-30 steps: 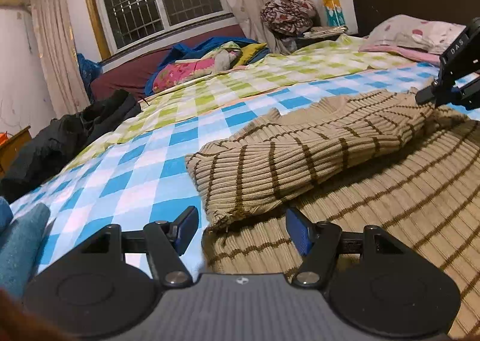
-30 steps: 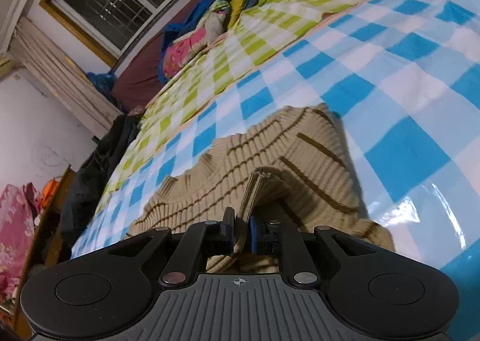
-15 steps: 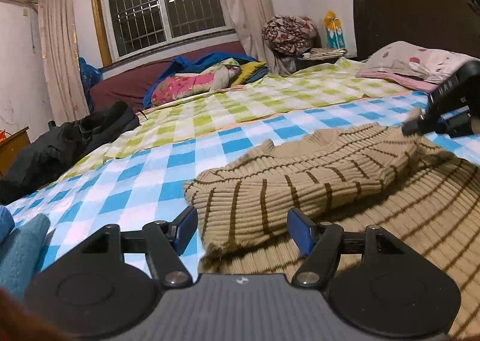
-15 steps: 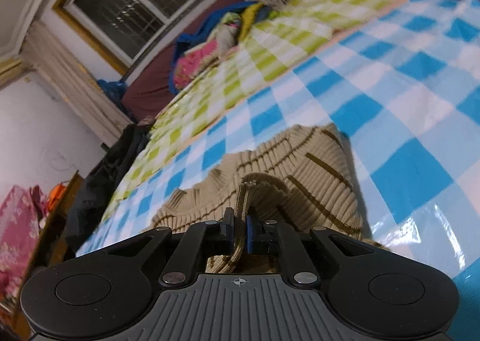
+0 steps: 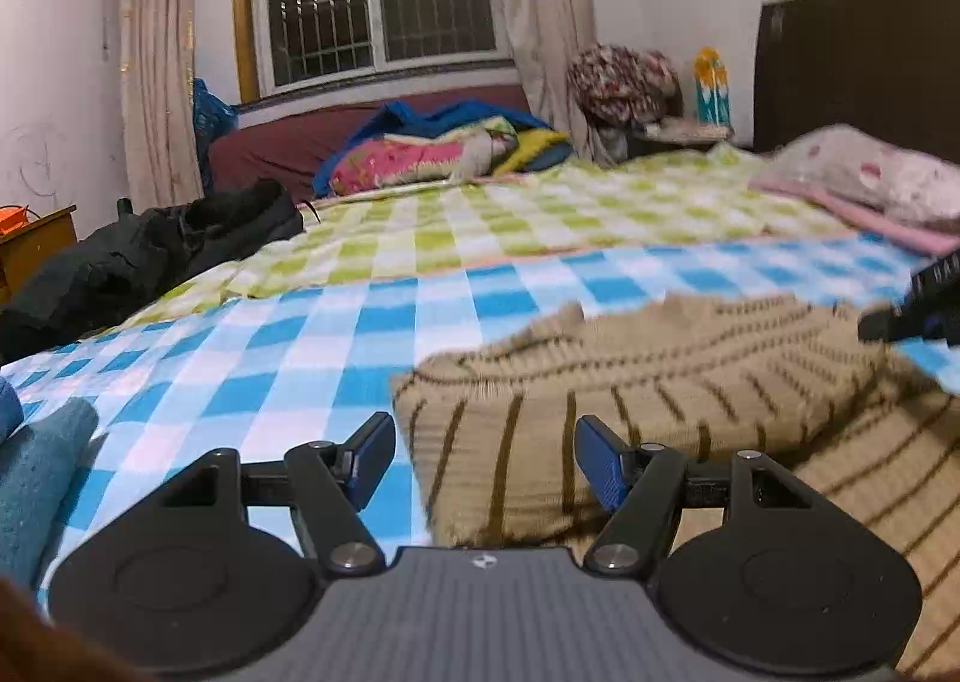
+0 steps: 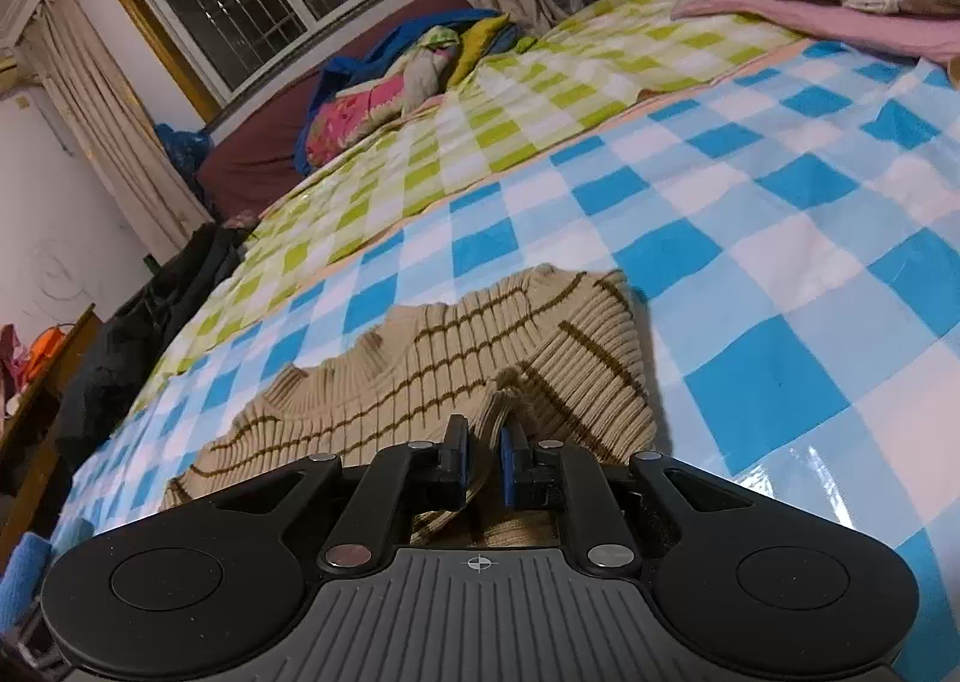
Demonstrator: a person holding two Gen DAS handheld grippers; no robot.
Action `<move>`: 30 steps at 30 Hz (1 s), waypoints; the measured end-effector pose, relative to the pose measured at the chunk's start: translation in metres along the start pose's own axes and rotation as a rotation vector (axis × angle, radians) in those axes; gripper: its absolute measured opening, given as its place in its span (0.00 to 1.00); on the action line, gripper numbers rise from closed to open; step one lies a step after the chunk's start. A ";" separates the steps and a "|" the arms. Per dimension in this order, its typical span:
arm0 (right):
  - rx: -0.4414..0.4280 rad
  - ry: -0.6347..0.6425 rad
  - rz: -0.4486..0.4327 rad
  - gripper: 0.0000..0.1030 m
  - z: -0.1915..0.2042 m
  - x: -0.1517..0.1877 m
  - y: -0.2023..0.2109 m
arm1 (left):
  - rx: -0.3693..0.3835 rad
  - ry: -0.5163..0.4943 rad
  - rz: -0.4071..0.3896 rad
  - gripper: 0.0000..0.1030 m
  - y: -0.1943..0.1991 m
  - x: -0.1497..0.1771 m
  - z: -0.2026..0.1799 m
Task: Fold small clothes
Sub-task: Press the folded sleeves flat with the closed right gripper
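A beige knit sweater (image 5: 630, 382) with thin brown stripes lies partly folded on the blue-and-white checked bed cover (image 5: 270, 358). My left gripper (image 5: 480, 457) is open, low over the cover, with the sweater's folded near edge between its spread blue pads. My right gripper (image 6: 485, 457) is shut on a bunched fold of the sweater (image 6: 420, 370) near its right side. The right gripper also shows at the right edge of the left wrist view (image 5: 918, 310), resting on the sweater.
A green checked blanket (image 5: 510, 226) covers the far half of the bed. A black jacket (image 5: 150, 250) lies at the left edge. A pillow (image 5: 870, 178) and dark headboard (image 5: 852, 70) stand at right. Blue folded cloth (image 5: 36, 472) lies near left.
My left gripper has dropped lower and closer to the sweater's folded edge, which now sits between its pads. My right gripper has kept its hold on the fold and shifted slightly.
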State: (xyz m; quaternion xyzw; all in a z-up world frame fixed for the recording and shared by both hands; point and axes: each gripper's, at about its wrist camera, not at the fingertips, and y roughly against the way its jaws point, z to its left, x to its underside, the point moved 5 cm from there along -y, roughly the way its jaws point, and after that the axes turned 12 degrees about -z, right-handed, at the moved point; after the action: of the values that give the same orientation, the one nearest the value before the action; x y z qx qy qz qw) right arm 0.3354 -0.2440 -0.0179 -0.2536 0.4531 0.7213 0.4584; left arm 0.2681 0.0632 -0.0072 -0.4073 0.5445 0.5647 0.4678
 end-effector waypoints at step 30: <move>0.008 0.236 0.090 0.18 0.015 0.033 0.037 | 0.028 -0.049 0.136 0.69 0.017 0.023 -0.027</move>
State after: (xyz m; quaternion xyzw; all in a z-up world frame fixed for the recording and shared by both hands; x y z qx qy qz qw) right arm 0.2886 -0.2228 -0.0210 -0.3144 0.5177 0.7045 0.3700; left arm 0.2446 0.0390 -0.0276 -0.3486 0.5672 0.5973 0.4472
